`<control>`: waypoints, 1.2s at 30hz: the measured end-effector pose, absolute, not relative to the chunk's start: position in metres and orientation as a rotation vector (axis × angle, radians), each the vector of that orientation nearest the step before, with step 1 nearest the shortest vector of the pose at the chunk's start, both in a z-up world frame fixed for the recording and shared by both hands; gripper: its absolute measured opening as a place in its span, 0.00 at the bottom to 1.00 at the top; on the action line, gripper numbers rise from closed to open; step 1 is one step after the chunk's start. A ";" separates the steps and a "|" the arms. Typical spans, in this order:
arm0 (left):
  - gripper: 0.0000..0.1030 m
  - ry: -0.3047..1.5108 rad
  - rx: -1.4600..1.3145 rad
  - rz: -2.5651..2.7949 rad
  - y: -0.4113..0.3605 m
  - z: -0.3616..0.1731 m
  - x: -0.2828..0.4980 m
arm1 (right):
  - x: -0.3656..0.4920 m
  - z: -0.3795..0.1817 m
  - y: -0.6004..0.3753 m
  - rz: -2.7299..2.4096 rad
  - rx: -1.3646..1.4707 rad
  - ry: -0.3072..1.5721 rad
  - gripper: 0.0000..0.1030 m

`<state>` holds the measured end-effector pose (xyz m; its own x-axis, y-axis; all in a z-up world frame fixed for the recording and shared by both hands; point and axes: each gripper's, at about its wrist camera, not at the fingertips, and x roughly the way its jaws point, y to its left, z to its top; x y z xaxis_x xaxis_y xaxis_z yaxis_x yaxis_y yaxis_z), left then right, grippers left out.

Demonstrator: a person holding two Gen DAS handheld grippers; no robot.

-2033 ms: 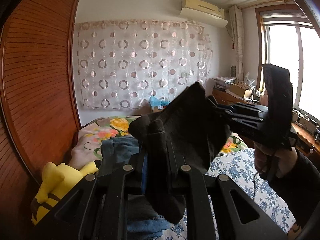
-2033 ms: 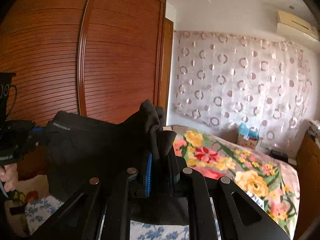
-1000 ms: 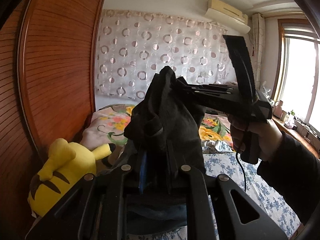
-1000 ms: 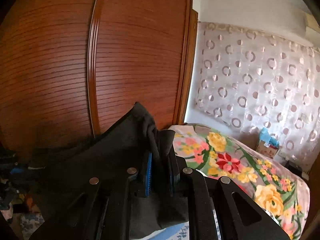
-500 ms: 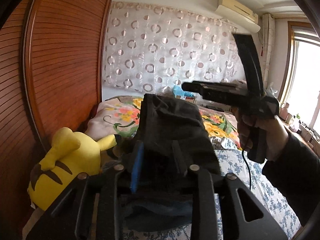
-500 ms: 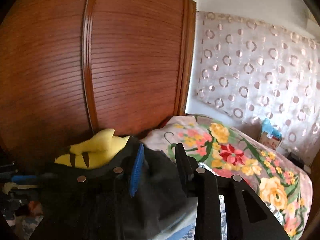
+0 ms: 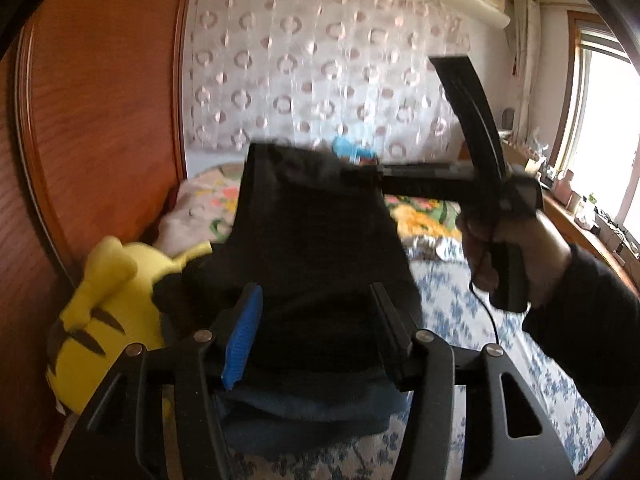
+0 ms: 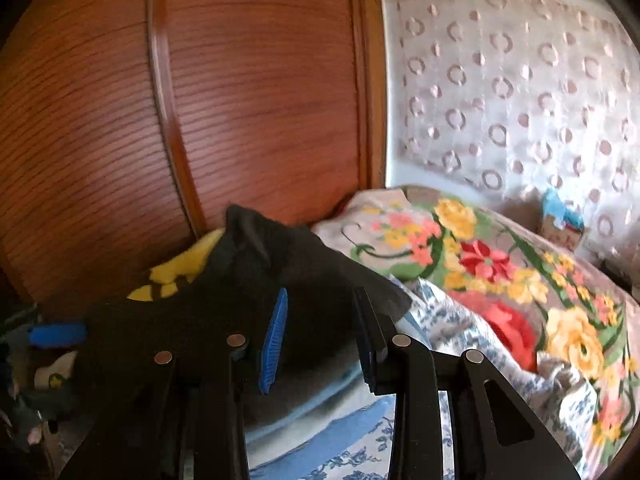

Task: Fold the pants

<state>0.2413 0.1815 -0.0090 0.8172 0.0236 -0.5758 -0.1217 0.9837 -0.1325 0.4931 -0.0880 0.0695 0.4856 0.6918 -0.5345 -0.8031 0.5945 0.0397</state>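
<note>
Left tool (image 7: 316,320): jaws have just been opening and stand apart; the black pants (image 7: 316,248) lie between them, pads no longer pressing the cloth.
Right tool (image 8: 320,332): jaws parted, opened within the last second; a flap of the same dark cloth sits between the fingers, apparently loose, not pinched.
Key relation: from the left tool the pants run straight ahead toward 12 o'clock, their long axis along the tool's line; in that view the right tool (image 7: 400,178) comes in from 2 o'clock and meets the far edge of the bundle.
Nearer hand: the left tool straddles the near end, so I judge it better placed to press or smooth; the right hand (image 7: 516,252) is nearer the far end.
Where the pants sit: folded into a compact bundle, resting on a stack of blue garments (image 7: 304,412) on the bed.
Surface: soft bed (image 8: 360,452) with a blue floral sheet, so the stack may sag or slide.
Neighbours: yellow plush toy (image 7: 104,304) at 9 o'clock, touching the bundle's left side.
Room: wooden wardrobe (image 8: 224,112) on the left, patterned curtain (image 7: 320,80) behind, floral quilt (image 8: 500,264) further up the bed.
</note>
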 end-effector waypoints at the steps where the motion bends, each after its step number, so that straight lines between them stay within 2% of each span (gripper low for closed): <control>1: 0.53 0.622 -0.179 0.076 0.182 -0.015 0.241 | 0.498 0.067 -0.086 0.906 -0.228 0.553 0.33; 9: 0.53 0.638 -0.204 0.071 0.179 -0.022 0.240 | 0.504 0.064 -0.084 0.886 -0.186 0.582 0.33; 21: 0.53 0.630 -0.182 0.140 0.178 -0.007 0.219 | 0.418 0.079 -0.114 0.905 -0.156 0.524 0.33; 26: 0.60 0.623 -0.165 0.152 0.175 0.000 0.203 | 0.398 0.082 -0.128 0.896 -0.144 0.521 0.33; 27: 0.63 0.623 -0.158 0.153 0.174 0.002 0.200 | 0.394 0.083 -0.132 0.893 -0.139 0.520 0.33; 28: 0.72 0.623 -0.158 0.153 0.174 0.002 0.198 | 0.389 0.083 -0.136 0.893 -0.133 0.521 0.33; 33: 0.85 0.599 -0.157 0.151 0.170 0.010 0.182 | 0.372 0.085 -0.148 0.878 -0.127 0.514 0.33; 36: 0.85 0.589 -0.137 0.150 0.164 0.014 0.173 | 0.359 0.089 -0.154 0.875 -0.128 0.505 0.33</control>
<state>0.1731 0.1641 0.0142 0.8214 0.1014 -0.5612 -0.1795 0.9800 -0.0856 0.3589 -0.1542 0.0889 0.5322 0.7015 -0.4739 -0.7610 0.6417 0.0953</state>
